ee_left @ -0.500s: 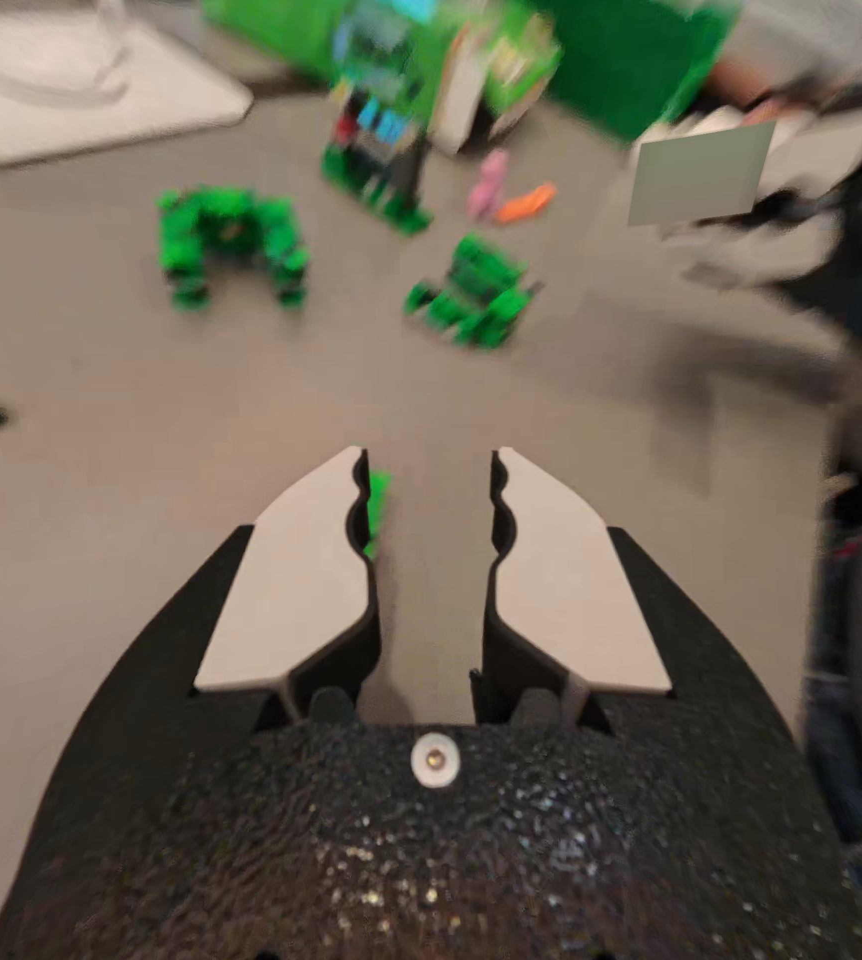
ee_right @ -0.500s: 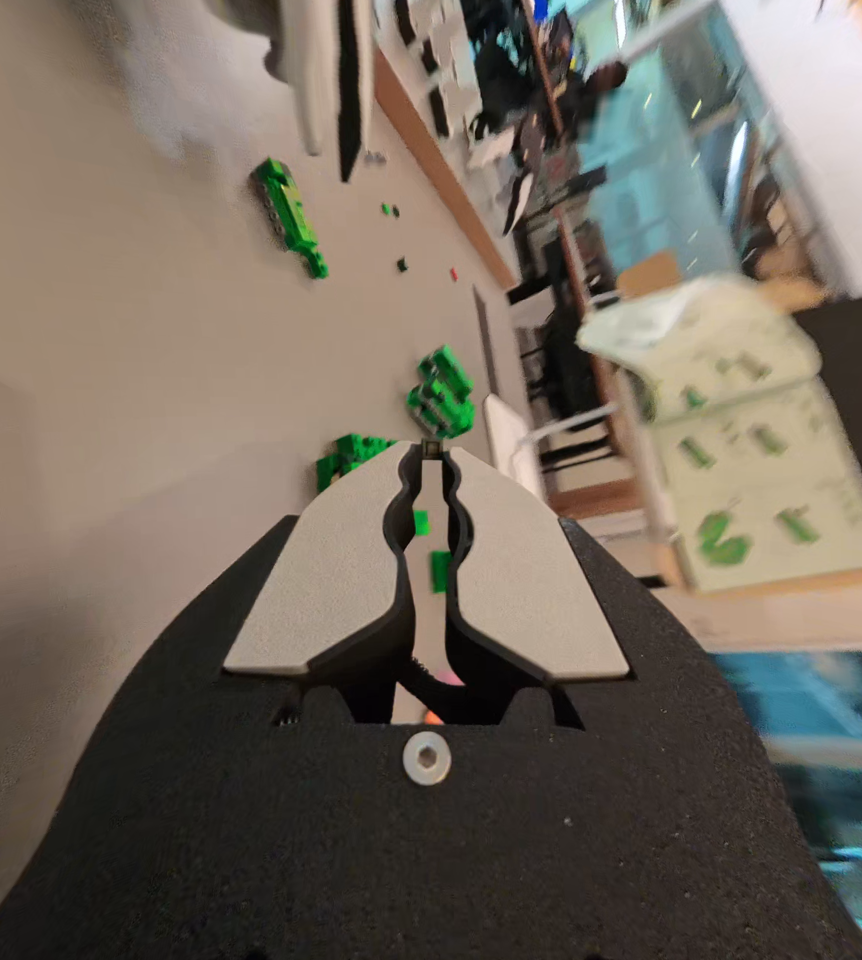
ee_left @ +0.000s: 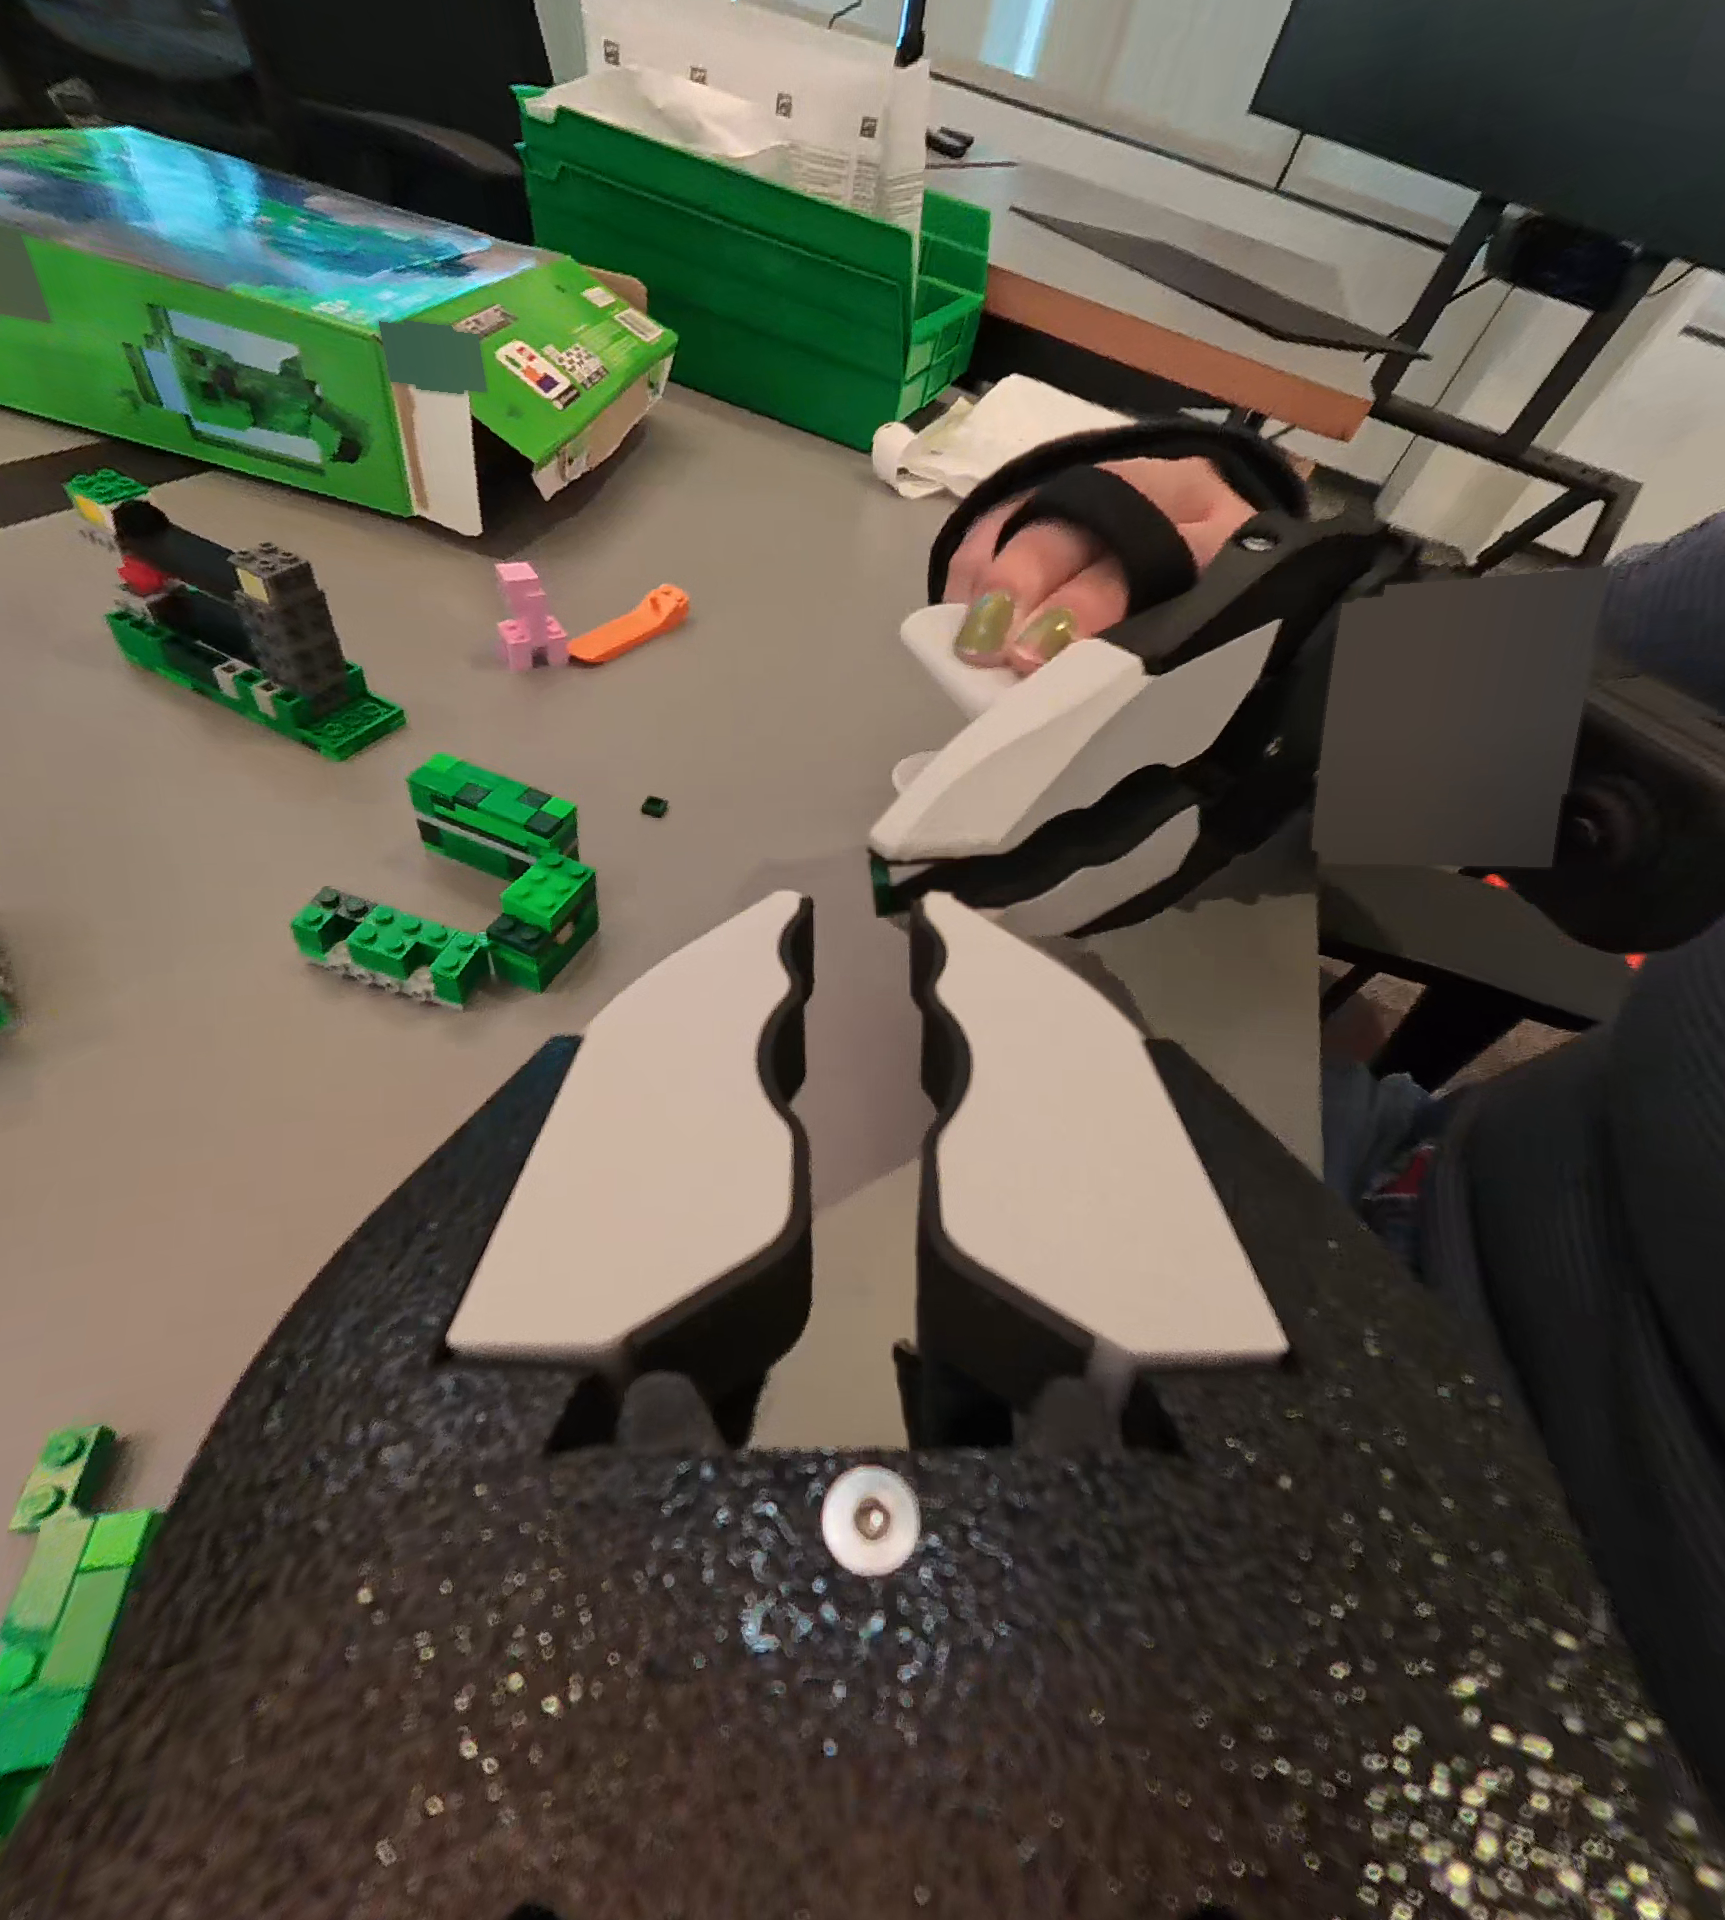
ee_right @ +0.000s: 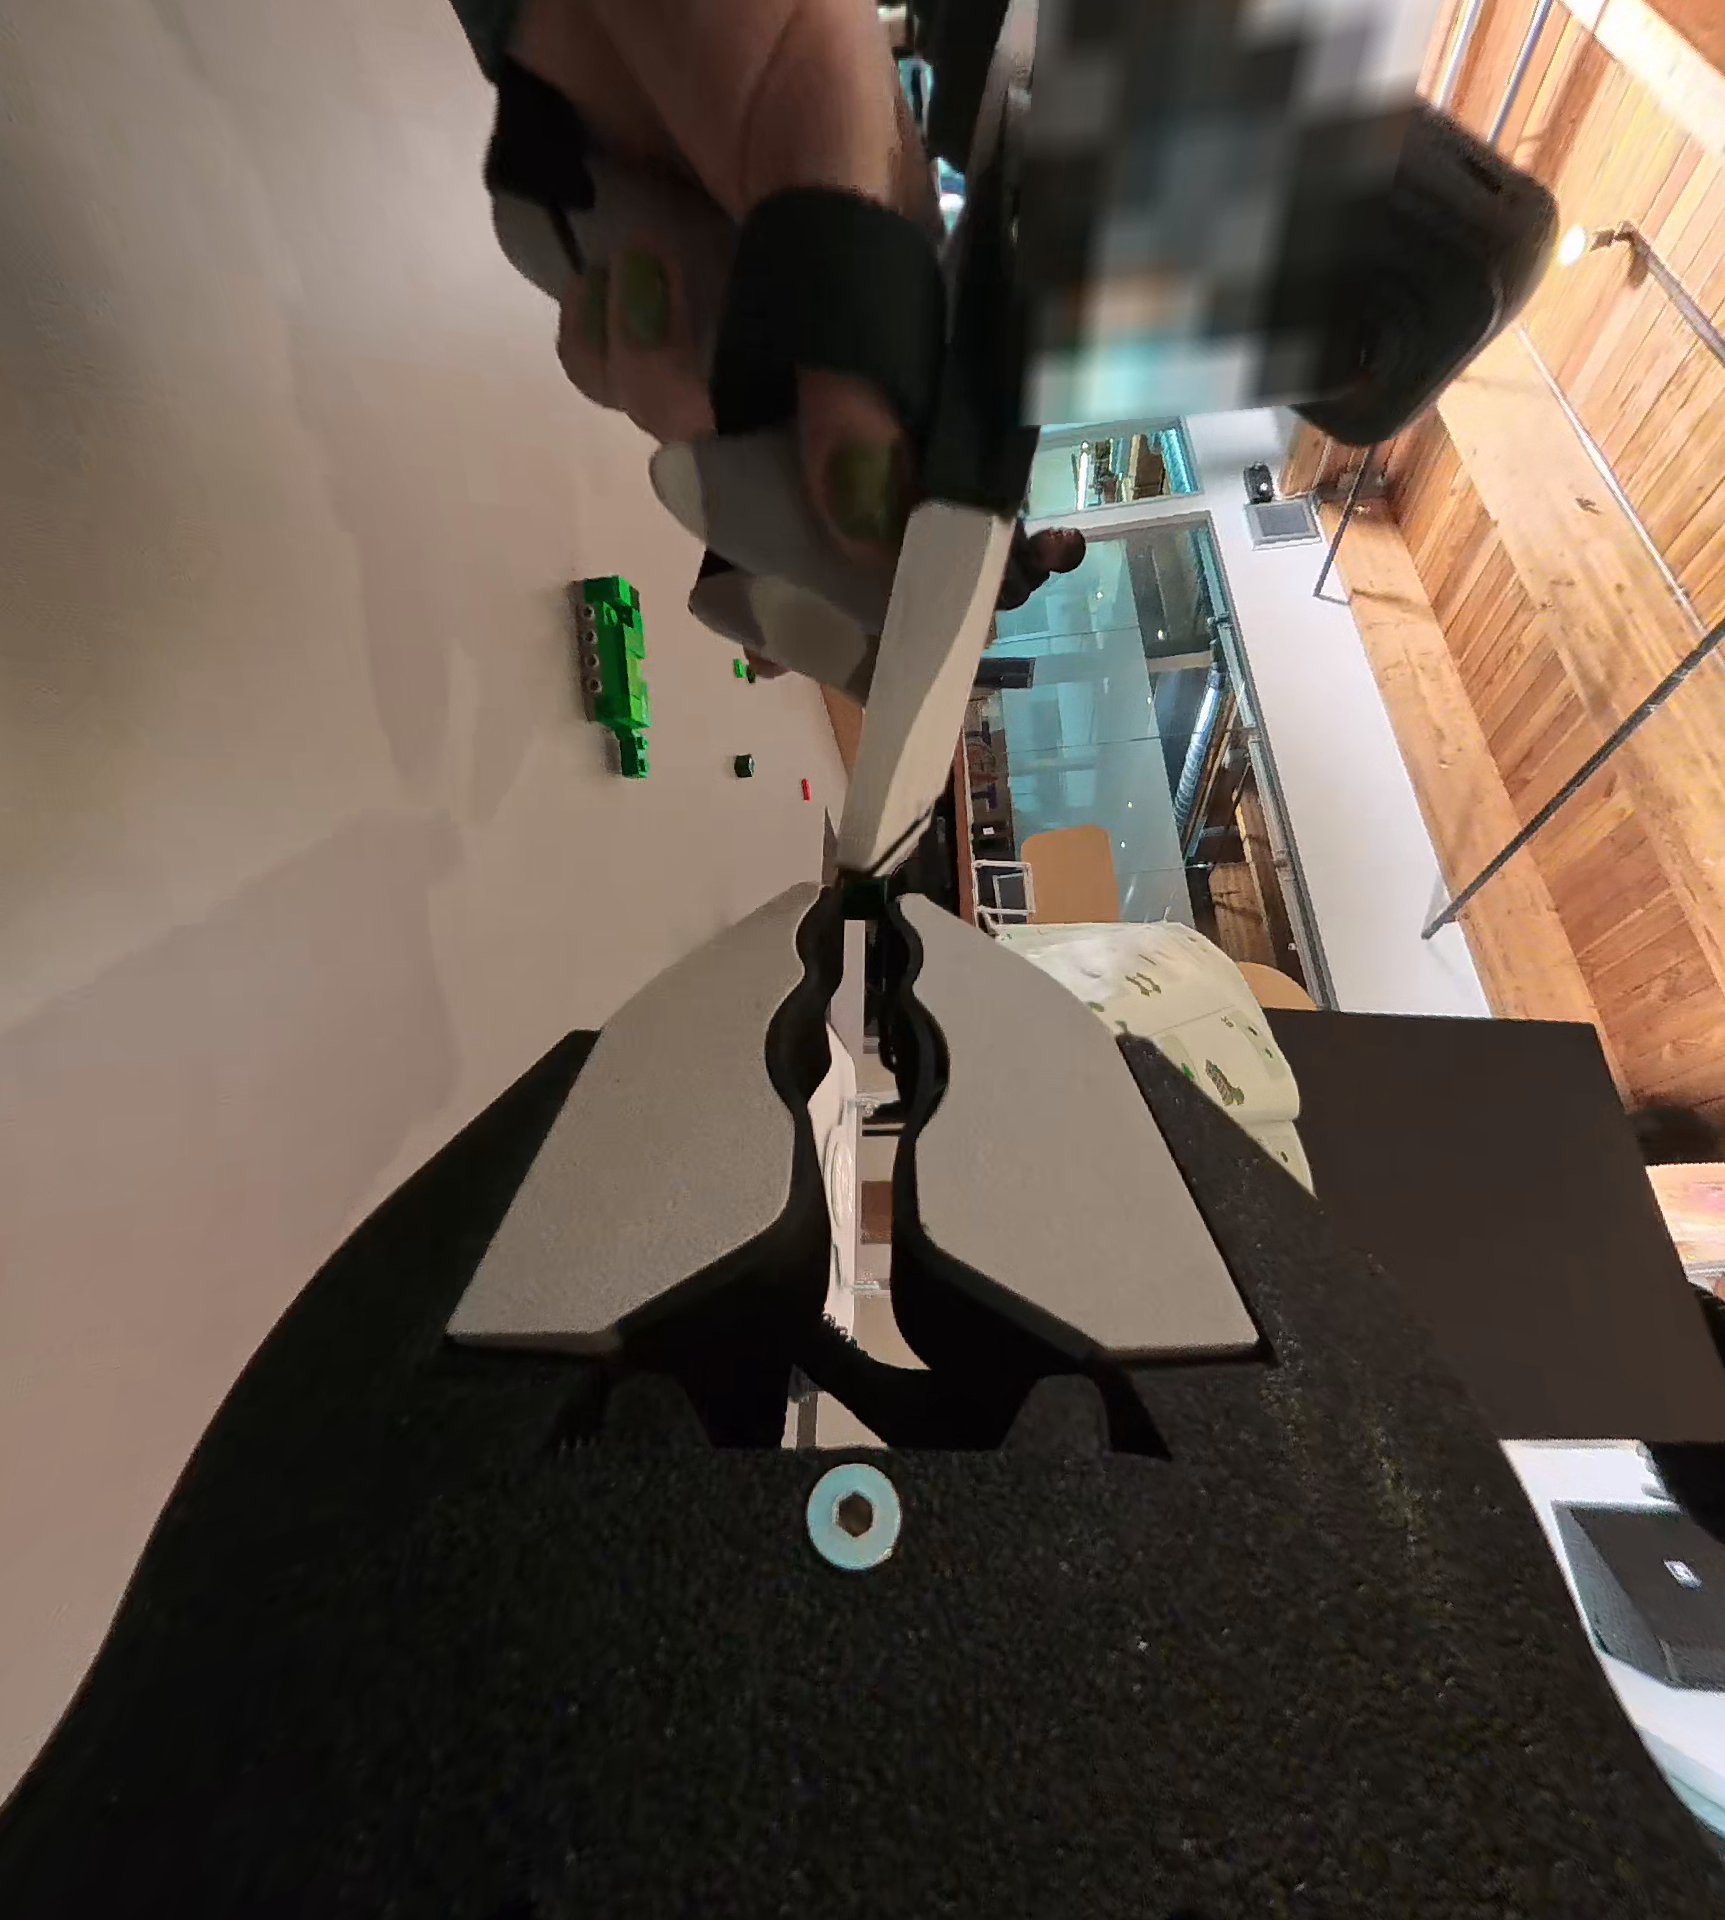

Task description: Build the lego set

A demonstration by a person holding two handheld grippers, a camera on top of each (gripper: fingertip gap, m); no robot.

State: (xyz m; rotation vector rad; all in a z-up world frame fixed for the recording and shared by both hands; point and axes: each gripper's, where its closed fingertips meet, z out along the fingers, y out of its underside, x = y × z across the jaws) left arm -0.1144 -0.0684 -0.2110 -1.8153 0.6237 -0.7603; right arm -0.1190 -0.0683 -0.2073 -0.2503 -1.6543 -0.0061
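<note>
My left gripper [ee_left: 863, 920] is open and empty, its jaws a narrow gap apart above the grey table [ee_left: 162, 1195]. My right gripper [ee_left: 887, 878] comes in from the right, tip to tip with it, shut on a small dark green piece [ee_left: 882, 889]. In the right wrist view, which is rolled sideways, the right gripper [ee_right: 863, 906] pinches that piece [ee_right: 863, 896] at its tips. One finger [ee_right: 925, 665] of the left gripper points down at it. A green S-shaped build [ee_left: 484, 894] and a black-and-grey build on a green plate [ee_left: 234, 634] stand to the left.
An open green set box [ee_left: 245, 332] and a green bin [ee_left: 733, 270] stand at the back. A pink figure [ee_left: 529, 620], an orange separator [ee_left: 629, 629] and a tiny dark piece [ee_left: 655, 805] lie mid-table. Green plates [ee_left: 47, 1621] lie near left. An open booklet [ee_right: 1180, 997] lies beyond. The grippers are tip to tip, or close to it. The pink figure [ee_left: 529, 620] is about 25 centimetres from both grippers' fingertips.
Both grippers have swung toward each other and now meet tip to tip. The left jaws have narrowed. The right gripper still holds its small piece.
</note>
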